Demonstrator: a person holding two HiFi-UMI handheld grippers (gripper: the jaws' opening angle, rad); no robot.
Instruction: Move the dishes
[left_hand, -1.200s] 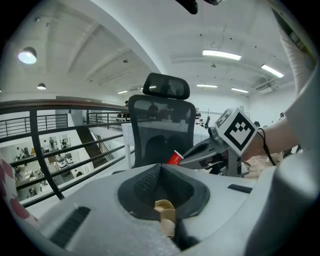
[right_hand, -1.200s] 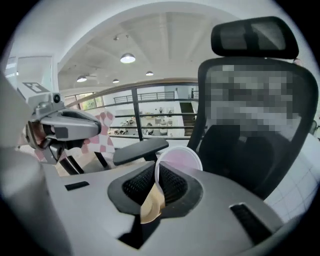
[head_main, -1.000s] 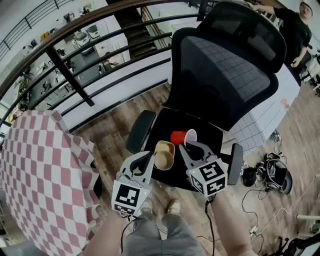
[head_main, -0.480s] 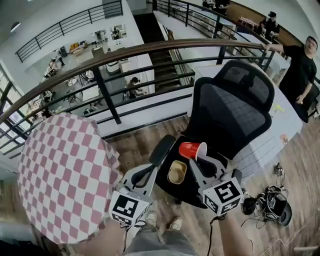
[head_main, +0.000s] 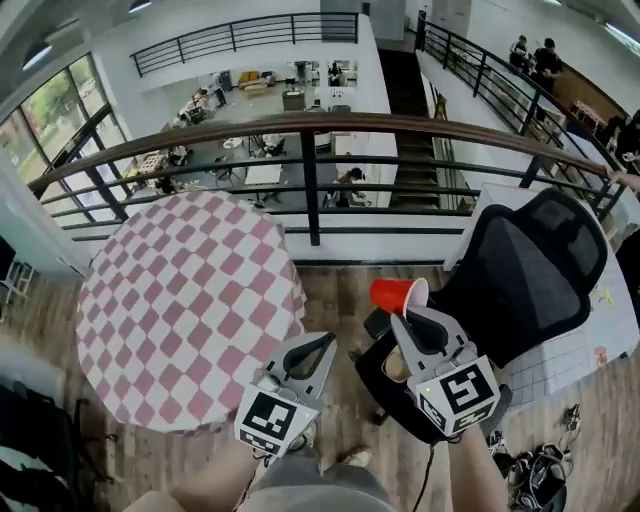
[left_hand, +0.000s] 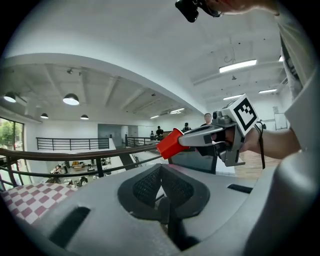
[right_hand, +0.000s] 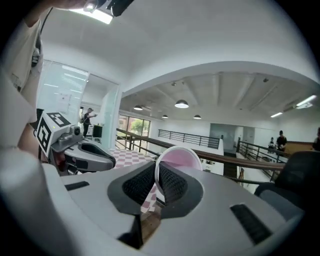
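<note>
My right gripper (head_main: 408, 316) is shut on the rim of a red plastic cup (head_main: 396, 294) and holds it in the air, tipped on its side, above the chair's front edge. The right gripper view shows the cup's pale inside (right_hand: 179, 160) with its wall pinched between the pads (right_hand: 142, 182). A tan bowl (head_main: 396, 364) sits on the black chair seat, mostly hidden behind that gripper. My left gripper (head_main: 325, 343) hangs beside the table's edge, shut with nothing in it. In the left gripper view the cup (left_hand: 170, 144) is held out ahead of the shut gripper (left_hand: 161, 170).
A round table with a red-and-white checked cloth (head_main: 180, 300) stands to the left. A black mesh office chair (head_main: 530, 270) is at the right. A dark railing (head_main: 310, 125) runs behind both, with a drop to a lower floor. Cables (head_main: 545, 470) lie on the wooden floor.
The right gripper has lifted the red cup off the chair seat and carried it left toward the table. The view has swung from the chair to the table. The bowl stayed on the seat.
</note>
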